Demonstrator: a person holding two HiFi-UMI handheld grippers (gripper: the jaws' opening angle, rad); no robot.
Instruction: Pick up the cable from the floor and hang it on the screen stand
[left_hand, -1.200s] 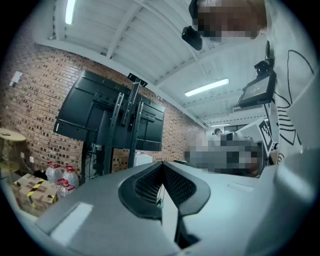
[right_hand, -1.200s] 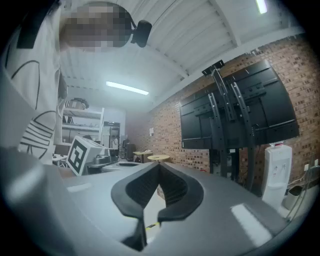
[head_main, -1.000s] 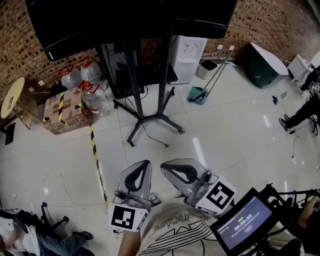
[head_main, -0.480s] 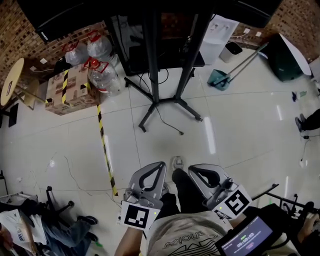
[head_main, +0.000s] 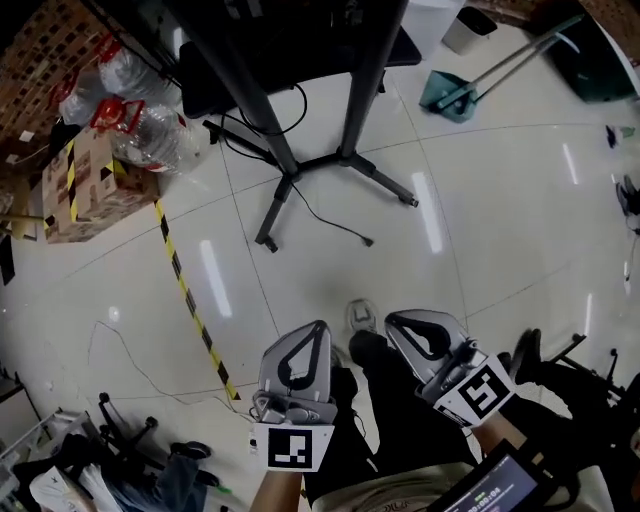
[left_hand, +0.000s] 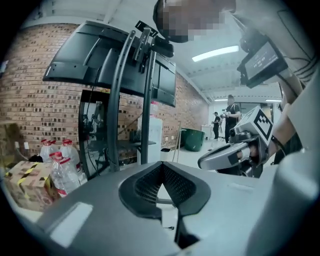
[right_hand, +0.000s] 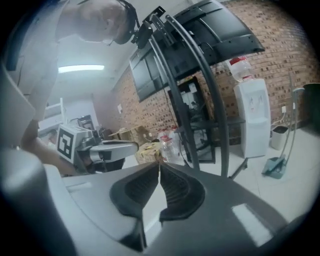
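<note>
A thin black cable (head_main: 345, 229) lies on the white tile floor, trailing from the base of the black screen stand (head_main: 365, 90) to a loose end on the right. Both grippers are held low near the person's body, well short of the cable. My left gripper (head_main: 320, 327) is shut with nothing between its jaws, and its tips meet in the left gripper view (left_hand: 162, 164). My right gripper (head_main: 391, 321) is shut and empty too, its tips touching (right_hand: 159, 165). The stand's posts (left_hand: 116, 100) rise ahead, and they also appear in the right gripper view (right_hand: 200, 90).
A taped cardboard box (head_main: 75, 190) and water bottles (head_main: 150, 135) stand left of the stand. Yellow-black floor tape (head_main: 190, 300) runs diagonally. A dustpan and broom (head_main: 455, 95) lie at the back right. A chair base (head_main: 130, 435) sits at lower left. The person's shoe (head_main: 362, 316) is between the grippers.
The head view has tipped down and moved toward the stand, so the stand base and cable sit nearer. Both grippers stay shut, low in the view.
</note>
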